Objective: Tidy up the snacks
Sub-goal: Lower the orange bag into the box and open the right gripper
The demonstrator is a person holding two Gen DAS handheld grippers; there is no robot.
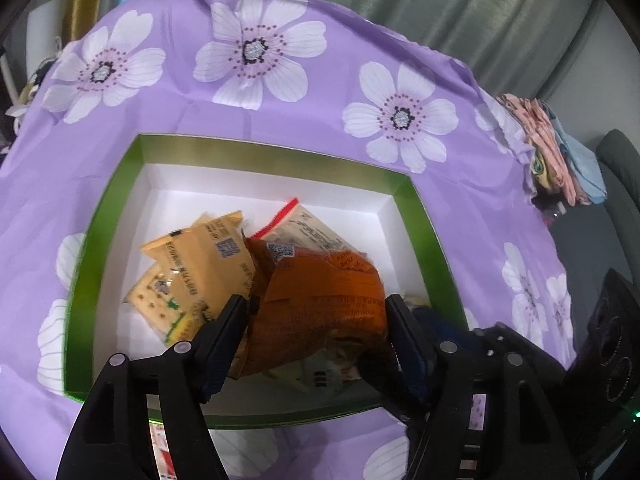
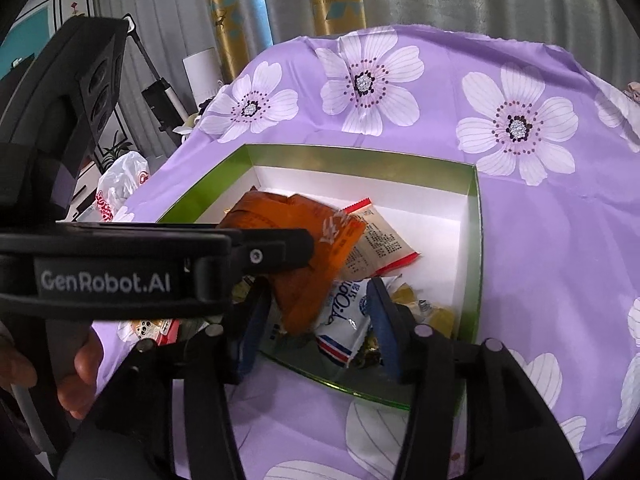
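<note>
Snack packets lying in a green-walled, white-floored cardboard box (image 1: 100, 240) on a purple cloth printed with white flowers (image 1: 280, 112).

Crumpled orange foil packet (image 1: 320, 292): one, sitting mid-box on top of the heap, its long axis running away from the left gripper (image 1: 316, 304), whose open jaws are straddling it without visibly pressing; whether the pads are touching cannot be told.

Left gripper is the nearer tool, coming down from above the near wall.

Pale tan cracker packets (image 1: 200, 252): two counted, lying left of the orange one.

Beige packet with red sealed edges (image 1: 308, 232): one, lying behind.

White packet with blue lettering (image 2: 344, 312): one, lying between the half-open jaws of the right gripper (image 2: 316, 312), not seen clamped.

Yellow wrapped sweets (image 2: 424, 308): several, number uncertain, sitting in the near right corner.
</note>
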